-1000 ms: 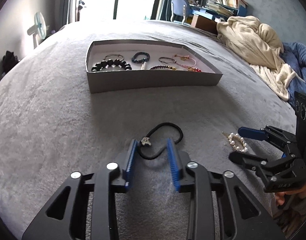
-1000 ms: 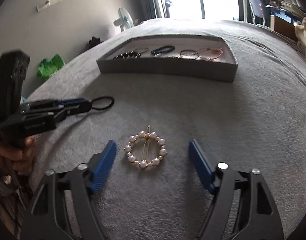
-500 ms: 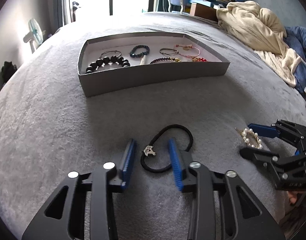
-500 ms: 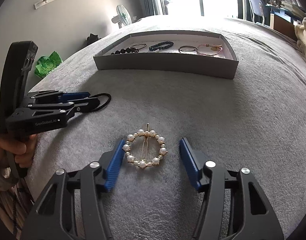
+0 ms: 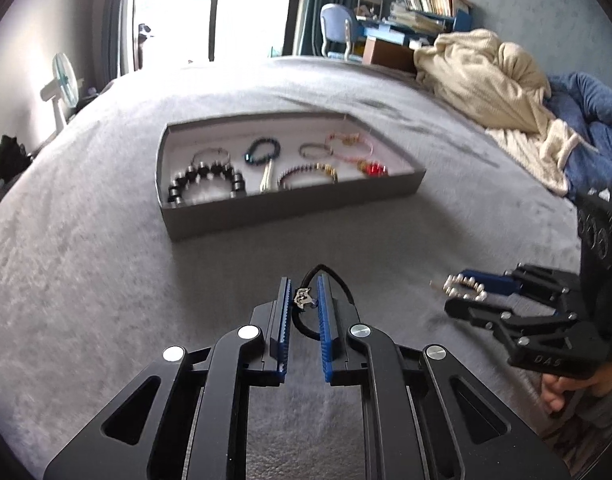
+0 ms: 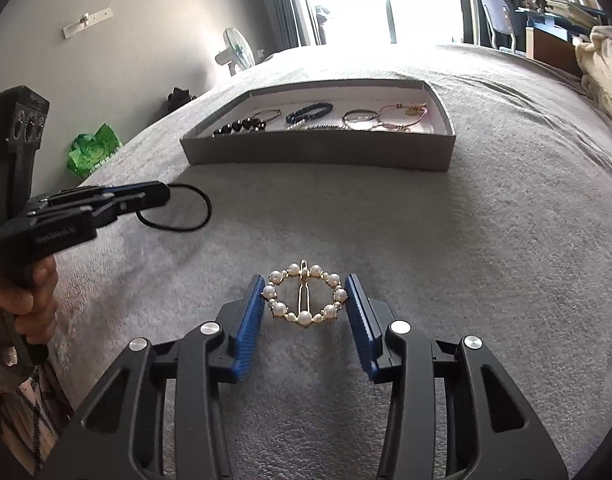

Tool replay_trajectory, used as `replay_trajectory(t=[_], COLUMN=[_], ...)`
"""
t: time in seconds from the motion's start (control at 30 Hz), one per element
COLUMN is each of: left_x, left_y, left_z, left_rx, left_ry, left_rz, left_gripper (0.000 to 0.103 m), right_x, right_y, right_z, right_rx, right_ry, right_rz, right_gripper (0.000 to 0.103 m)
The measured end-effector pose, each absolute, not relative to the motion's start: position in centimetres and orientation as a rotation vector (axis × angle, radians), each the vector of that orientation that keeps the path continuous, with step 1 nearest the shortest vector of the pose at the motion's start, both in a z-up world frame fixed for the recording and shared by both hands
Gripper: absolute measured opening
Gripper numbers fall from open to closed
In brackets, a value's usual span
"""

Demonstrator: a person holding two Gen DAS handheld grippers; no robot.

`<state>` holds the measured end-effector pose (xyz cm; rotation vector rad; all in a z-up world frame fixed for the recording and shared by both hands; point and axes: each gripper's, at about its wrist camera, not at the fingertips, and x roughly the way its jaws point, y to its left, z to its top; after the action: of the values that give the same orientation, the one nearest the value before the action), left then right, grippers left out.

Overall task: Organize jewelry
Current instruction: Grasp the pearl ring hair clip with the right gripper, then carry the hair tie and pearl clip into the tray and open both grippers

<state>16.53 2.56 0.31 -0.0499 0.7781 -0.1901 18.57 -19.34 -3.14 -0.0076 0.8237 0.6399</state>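
- Between the blue pads of the left gripper (image 5: pixel 303 300), in the left wrist view, sits the black hair tie (image 5: pixel 326 280) with its small metal charm; the jaws stand narrow and appear to pinch the band, the rest of the loop trailing out ahead and to the right.
- Straight ahead of those fingers, well apart, lies the grey tray (image 5: pixel 289 210), its long side set across the line of approach, with several bracelets already inside.
- Off to the right in the same view, the right gripper (image 5: pixel 466 294) closes around the pearl clip (image 5: pixel 464 286); motion blur makes contact hard to judge from here.
- Under the right wrist camera, the pearl clip (image 6: pixel 304 298) lies flat between the right gripper (image 6: pixel 304 300) pads, its gold bar pointing forward along the fingers; the jaws are half-closed, each pad just beside or touching the ring of pearls, so I cannot tell whether it is gripped.
- Ahead and slightly right stands the grey tray (image 6: pixel 318 156), nearer this hand's side than the left gripper (image 6: pixel 145 196), which holds the hair tie (image 6: pixel 177 208) at far left.
- Everything rests on a soft grey bedspread (image 6: pixel 486 260), which may yield under the pads; a window, fan (image 6: pixel 235 50) and cream blanket (image 5: pixel 490 84) ring the room.
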Motion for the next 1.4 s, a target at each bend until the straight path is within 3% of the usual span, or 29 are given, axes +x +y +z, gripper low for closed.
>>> replay_trajectory(t=[0.4, 1.4], left_x=[17.5, 24.3], left_y=[4.3, 5.6], left_z=[3.7, 2.8], left_rx=[-0.041, -0.048], left_ry=[0.713, 0.708], left_rz=[-0.166, -0.160], left_gripper=[0.013, 0.013], right_x=[20.5, 29.0], right_y=[-19.1, -15.8], right_z=[-1.1, 0.7], right_rx=[0.001, -0.006], right_ry=[0.779, 0.728], right_rz=[0.627, 0.622], right_gripper=[0.041, 0.041])
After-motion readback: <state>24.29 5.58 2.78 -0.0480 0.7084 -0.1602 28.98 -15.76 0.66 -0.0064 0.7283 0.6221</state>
